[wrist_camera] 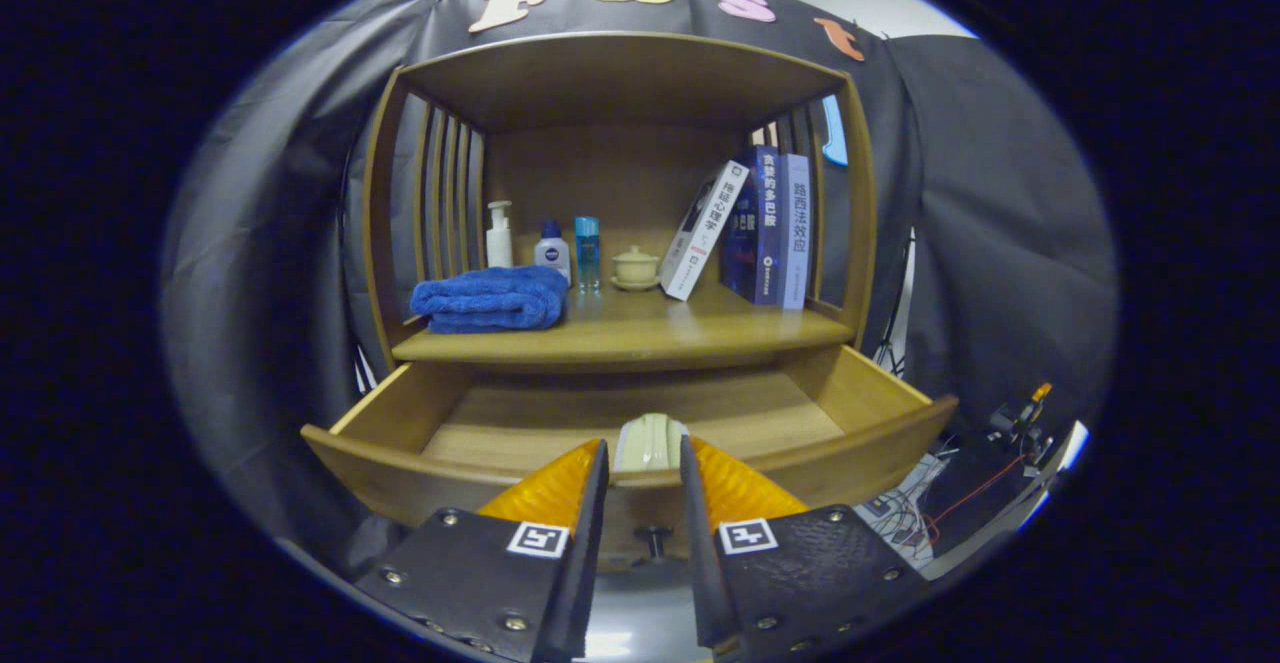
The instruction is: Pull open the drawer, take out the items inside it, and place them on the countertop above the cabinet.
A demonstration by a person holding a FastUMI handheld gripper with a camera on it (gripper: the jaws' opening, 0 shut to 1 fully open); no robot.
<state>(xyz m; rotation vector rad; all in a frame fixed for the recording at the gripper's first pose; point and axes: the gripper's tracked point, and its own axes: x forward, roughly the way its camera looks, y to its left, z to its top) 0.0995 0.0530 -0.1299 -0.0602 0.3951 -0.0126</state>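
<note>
inspected wooden cabinet [620, 73] with drawer [500, 463] pulled fully open below countertop [640, 338]. found pale ribbed item [650, 441] inside drawer at middle of front edge, just behind front panel, above small dark knob [654, 539]. noted gripper [645, 463] with fingers spread apart, one either side of pale item; could not tell whether fingers touched it. recorded on countertop: folded blue towel [490, 299] at front left corner; white pump bottle [499, 235], small bottle with blue cap [551, 249] and clear blue bottle [587, 251] along back edge, left; lidded cream cup on saucer [635, 267] near centre; books [770, 228] at right edge, one leaning, others upright. noted cables and equipment [985, 468] beyond drawer's right corner.
</note>
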